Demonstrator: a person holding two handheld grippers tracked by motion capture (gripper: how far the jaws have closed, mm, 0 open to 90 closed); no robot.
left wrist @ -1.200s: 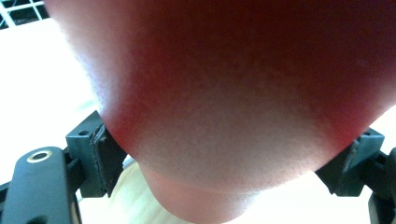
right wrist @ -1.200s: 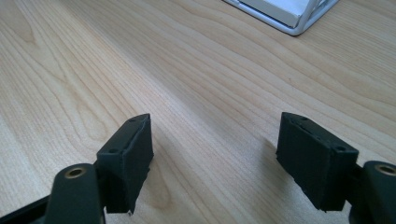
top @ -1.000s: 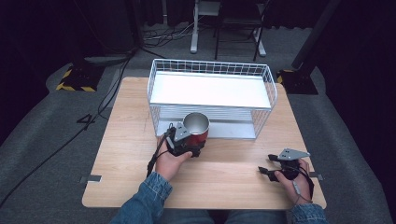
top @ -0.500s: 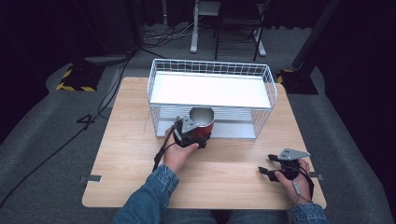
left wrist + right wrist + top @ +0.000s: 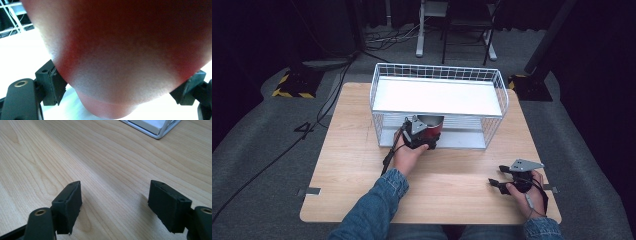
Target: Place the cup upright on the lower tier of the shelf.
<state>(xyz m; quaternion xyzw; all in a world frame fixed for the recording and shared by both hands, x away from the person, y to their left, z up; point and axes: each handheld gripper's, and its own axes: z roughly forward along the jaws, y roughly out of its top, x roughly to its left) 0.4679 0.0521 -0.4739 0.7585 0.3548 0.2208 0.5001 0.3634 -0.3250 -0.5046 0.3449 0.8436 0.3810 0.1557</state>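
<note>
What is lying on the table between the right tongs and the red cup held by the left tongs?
Nothing: in the high view, only bare wooden table separates the right tongs from the red cup.

A wooden table (image 5: 362,165) stands on grey carpet (image 5: 272,150) against dark surroundings.

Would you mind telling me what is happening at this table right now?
A person holds a claw in each hand. The left claw is shut on a red cup, holding it at the front of the white wire rack, under its upper shelf. The right claw rests open on the wooden table, holding nothing.
</note>
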